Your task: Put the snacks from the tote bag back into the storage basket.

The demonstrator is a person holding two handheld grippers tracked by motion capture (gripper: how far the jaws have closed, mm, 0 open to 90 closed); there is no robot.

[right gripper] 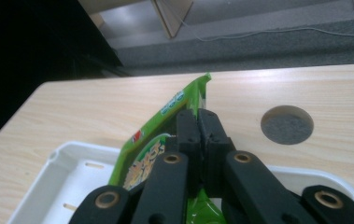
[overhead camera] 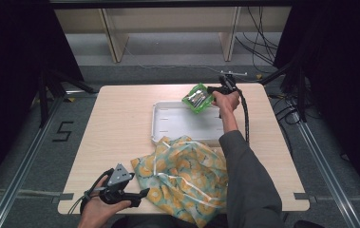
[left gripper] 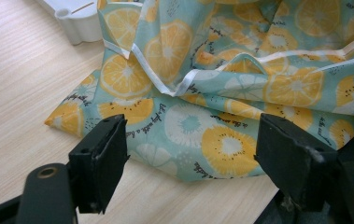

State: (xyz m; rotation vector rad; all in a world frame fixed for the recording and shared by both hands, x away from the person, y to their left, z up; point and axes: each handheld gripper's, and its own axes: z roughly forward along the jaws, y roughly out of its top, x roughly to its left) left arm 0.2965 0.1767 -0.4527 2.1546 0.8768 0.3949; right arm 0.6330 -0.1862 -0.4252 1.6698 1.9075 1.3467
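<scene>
Hanging over the far right corner of the white tray [overhead camera: 161, 124], the green snack packet [overhead camera: 198, 98] is pinched by its edge in the right tool [overhead camera: 214, 90], whose jaws are closed flat on the film. Its long axis is slanted, the free end reaching down and left towards the tray floor directly beneath. The left tool [left gripper: 191, 151] is held wide open and empty, near the lemon-print cloth bag [overhead camera: 182, 175] on the counter [overhead camera: 120, 114]
</scene>
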